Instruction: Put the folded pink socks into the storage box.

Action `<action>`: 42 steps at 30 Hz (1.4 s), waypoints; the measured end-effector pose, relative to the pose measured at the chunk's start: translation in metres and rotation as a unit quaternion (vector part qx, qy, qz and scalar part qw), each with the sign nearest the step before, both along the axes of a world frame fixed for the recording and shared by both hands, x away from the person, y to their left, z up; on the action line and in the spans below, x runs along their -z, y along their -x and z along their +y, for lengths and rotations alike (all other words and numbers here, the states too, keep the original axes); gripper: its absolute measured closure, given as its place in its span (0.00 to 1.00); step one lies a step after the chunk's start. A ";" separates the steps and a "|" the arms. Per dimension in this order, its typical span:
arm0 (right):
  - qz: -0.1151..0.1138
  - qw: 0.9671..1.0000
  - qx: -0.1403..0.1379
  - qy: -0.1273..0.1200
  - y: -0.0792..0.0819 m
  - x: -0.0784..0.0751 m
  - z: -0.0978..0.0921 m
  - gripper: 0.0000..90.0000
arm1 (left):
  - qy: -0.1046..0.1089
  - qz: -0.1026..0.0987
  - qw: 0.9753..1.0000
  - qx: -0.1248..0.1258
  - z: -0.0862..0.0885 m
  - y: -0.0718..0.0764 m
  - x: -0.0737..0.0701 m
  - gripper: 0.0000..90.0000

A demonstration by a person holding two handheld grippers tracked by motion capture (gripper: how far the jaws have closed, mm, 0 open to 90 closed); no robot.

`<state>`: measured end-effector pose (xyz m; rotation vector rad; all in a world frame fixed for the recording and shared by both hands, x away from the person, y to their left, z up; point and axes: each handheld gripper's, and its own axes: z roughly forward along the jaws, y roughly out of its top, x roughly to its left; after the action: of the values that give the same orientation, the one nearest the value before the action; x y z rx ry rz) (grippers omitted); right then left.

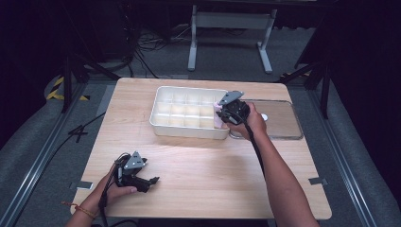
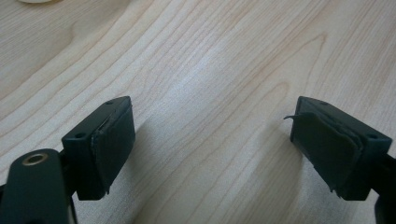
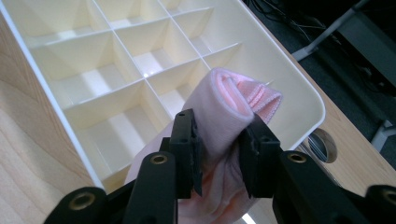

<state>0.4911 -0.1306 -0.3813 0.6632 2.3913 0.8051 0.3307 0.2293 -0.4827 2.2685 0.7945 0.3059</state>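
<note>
Hiding pink cloth's (image 3: 224, 116) lower end: tongs (image 3: 219, 154).

Probably a lab or recording studio, black curtains, floor cables (image 1: 142, 45), taped wooden table (image 1: 208, 175)

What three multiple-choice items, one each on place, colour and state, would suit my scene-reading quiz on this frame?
1. Where is the right gripper?
A. at the divided white tray's right end
B. on the floor
C. by the table's left edge

2. What colour is the rolled cloth?
A. blue
B. pink
C. black

3. How do the left gripper's jaws stand?
A. shut on cloth
B. shut on nothing
C. open over bare wood

Key: 1 A, the high view shows it at that end; 2 B, the right gripper view shows pink; 3 C, a wide gap shows between them.
</note>
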 end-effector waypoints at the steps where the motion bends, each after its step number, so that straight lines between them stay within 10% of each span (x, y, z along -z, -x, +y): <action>1: 0.002 1.000 0.001 0.003 0.000 0.001 0.000 0.77 | 0.000 0.000 1.000 0.000 0.000 0.000 0.000 0.16; 42: 0.101 0.992 -0.035 0.071 -0.014 0.025 0.006 0.77 | -0.001 0.000 1.000 -0.003 0.000 0.000 0.000 0.16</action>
<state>0.5050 -0.1242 -0.4064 0.6322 2.6387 0.6125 0.3304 0.2292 -0.4827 2.2682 0.8021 0.3087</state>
